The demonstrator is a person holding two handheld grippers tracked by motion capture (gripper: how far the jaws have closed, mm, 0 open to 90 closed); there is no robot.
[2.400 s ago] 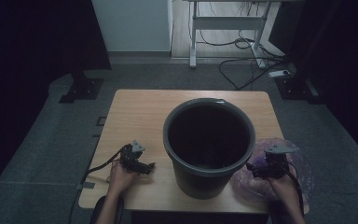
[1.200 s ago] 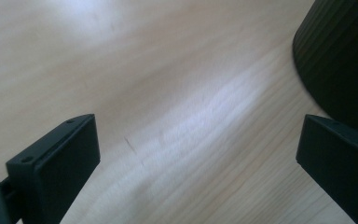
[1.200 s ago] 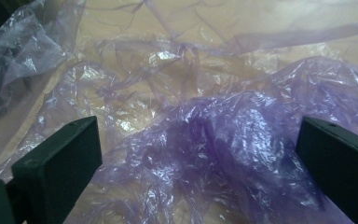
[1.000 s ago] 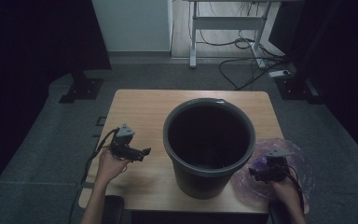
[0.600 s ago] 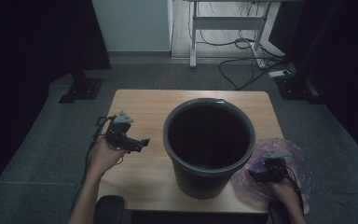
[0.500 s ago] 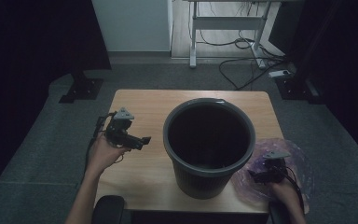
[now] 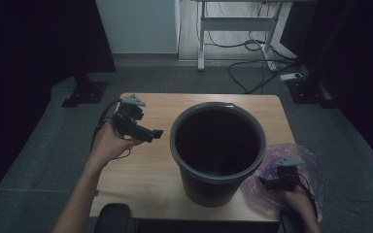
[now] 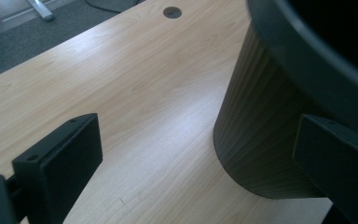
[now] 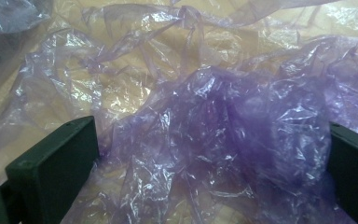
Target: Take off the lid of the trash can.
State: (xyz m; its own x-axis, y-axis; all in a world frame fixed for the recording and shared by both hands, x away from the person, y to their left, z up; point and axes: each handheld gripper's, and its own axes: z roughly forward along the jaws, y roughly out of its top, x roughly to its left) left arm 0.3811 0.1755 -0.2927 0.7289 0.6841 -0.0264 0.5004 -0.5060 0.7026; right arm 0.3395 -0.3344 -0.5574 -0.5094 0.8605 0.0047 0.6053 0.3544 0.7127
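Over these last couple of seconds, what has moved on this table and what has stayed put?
The left gripper lifted off the near table edge and swung away and up, jaws open toward the bin. The right gripper sank slightly into the purple bag, open, nothing grasped. Bin and bag stayed put.

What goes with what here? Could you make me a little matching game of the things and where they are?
Things:
1. bin
2. plastic bag
3. left gripper
4. right gripper

Places:
A. over the purple plastic, jaws open
B. crumpled at the table's right edge
C. upright mid-table
D. held up left of the bin, jaws open

Pairs: 1-C, 2-B, 3-D, 4-A
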